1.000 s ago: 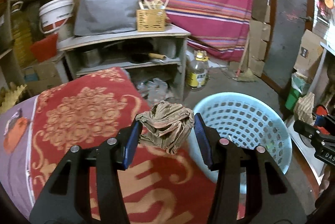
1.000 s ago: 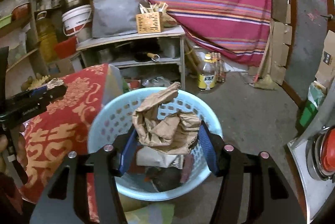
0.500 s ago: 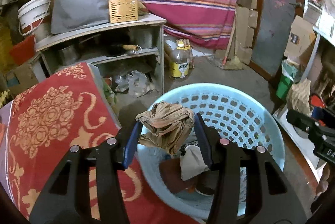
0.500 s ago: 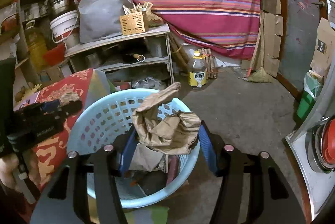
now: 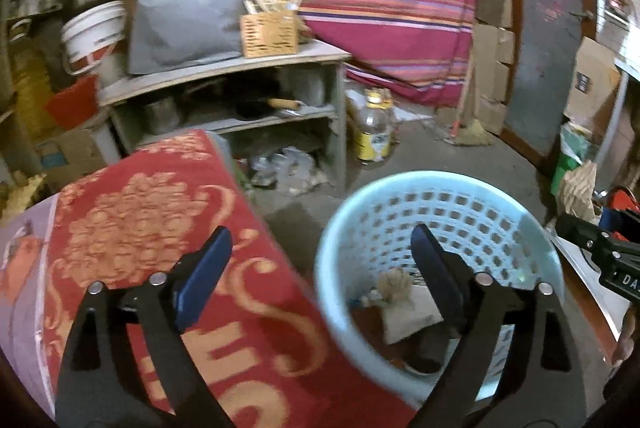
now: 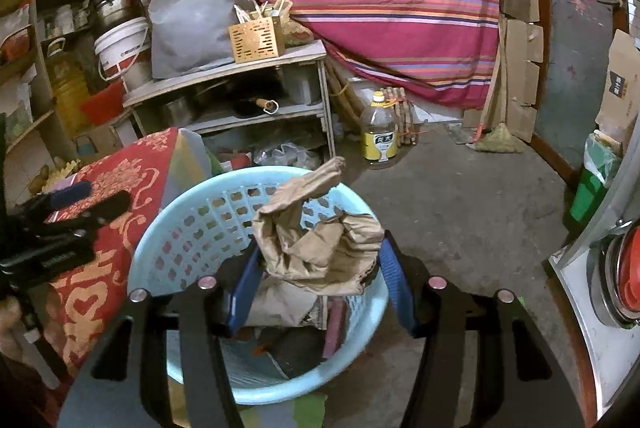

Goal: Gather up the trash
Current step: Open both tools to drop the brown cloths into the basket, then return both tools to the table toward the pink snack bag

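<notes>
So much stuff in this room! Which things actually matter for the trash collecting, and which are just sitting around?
Part of the job:
- light blue basket, already holding trash
- crumpled brown paper bag, clamped in the right gripper above the basket
- left gripper, open and holding nothing

Just lying about:
- oil bottle on the floor
- wooden utensil box on the shelf
- white bucket
- red patterned cloth

The whole left wrist view is smeared with motion blur, so the scraps at the bottom of the blue basket run together and can't be told apart. The right claw is cut off by the right edge there. In the right wrist view, the crumpled paper bag covers much of the basket's contents, and the left claw runs off the left edge.
</notes>
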Tool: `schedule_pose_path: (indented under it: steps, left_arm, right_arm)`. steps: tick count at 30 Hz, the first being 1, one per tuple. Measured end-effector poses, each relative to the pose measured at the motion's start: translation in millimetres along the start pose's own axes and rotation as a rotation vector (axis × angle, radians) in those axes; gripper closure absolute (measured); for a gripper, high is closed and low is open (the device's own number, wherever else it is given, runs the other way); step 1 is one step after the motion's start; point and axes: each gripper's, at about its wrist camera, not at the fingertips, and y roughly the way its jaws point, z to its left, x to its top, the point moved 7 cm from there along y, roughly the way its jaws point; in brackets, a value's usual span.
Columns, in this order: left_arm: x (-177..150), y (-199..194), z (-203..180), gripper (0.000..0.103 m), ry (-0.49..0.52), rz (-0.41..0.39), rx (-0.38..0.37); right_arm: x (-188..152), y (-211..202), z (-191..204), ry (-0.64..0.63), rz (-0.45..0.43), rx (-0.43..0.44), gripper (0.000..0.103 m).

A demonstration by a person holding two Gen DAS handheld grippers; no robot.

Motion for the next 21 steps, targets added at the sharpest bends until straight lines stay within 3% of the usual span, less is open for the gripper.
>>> schedule_pose_path:
  steps: [3, 6, 14, 21]
  left_arm:
    - [0, -11, 23, 0.009, -0.036, -0.006, 0.020]
    - [-2, -22, 48, 0.009, -0.058, -0.006, 0.045]
    - [-12, -54, 106, 0.006, -0.061, -0.026, 0.152]
    - [-29, -91, 167, 0.006, -0.074, -0.036, 0.255]
  right_arm:
    - [3, 4, 8, -0.001, -0.006, -0.004, 0.043]
    - [7, 6, 15, 0.007, -0.014, -0.009, 0.031]
    - [13, -7, 43, 0.001, -0.045, 0.015, 0.026]
    - [12, -25, 109, -0.092, -0.084, 0.089, 0.017]
